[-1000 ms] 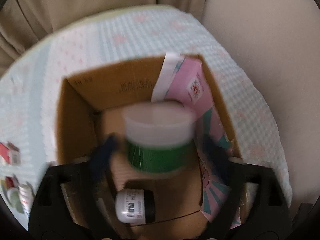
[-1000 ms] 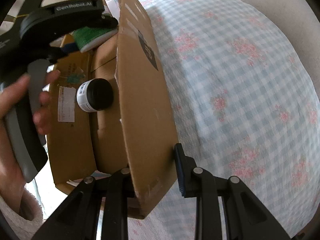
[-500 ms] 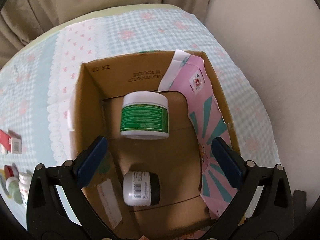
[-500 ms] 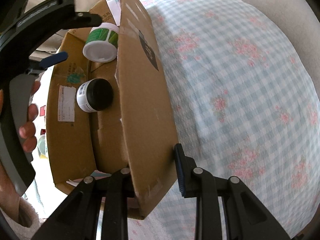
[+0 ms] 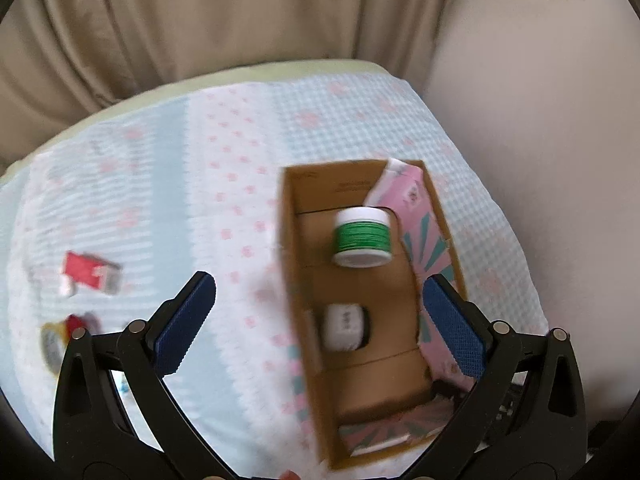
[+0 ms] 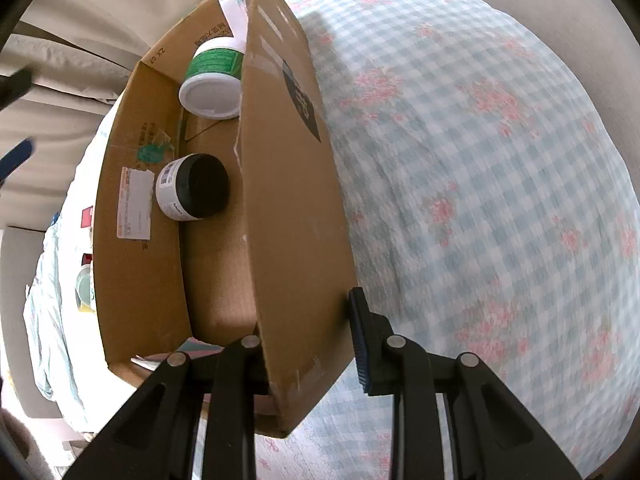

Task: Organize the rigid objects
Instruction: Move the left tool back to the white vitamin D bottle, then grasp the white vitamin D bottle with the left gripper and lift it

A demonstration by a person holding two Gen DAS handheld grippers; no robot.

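Note:
An open cardboard box (image 5: 304, 280) stands on the checked cloth. A green-labelled white jar (image 5: 363, 237) lies at its far end and a white jar with a black lid (image 5: 345, 327) lies nearer. Both jars also show in the right wrist view, the green one (image 6: 212, 80) and the black-lidded one (image 6: 192, 186). My left gripper (image 5: 316, 320) is open and empty, raised above and left of the box. My right gripper (image 6: 308, 344) is shut on the box's side wall (image 6: 288, 200).
A pink patterned carton (image 5: 424, 224) leans inside the box's right wall. A red and white small box (image 5: 90, 274) and small jars (image 5: 60, 340) lie on the cloth (image 5: 200, 184) at the left. Curtains hang behind. A wall is at the right.
My left gripper let go of the green jar, which now lies in the box. The gripper has pulled up and to the left. The right gripper keeps its hold on the box wall.

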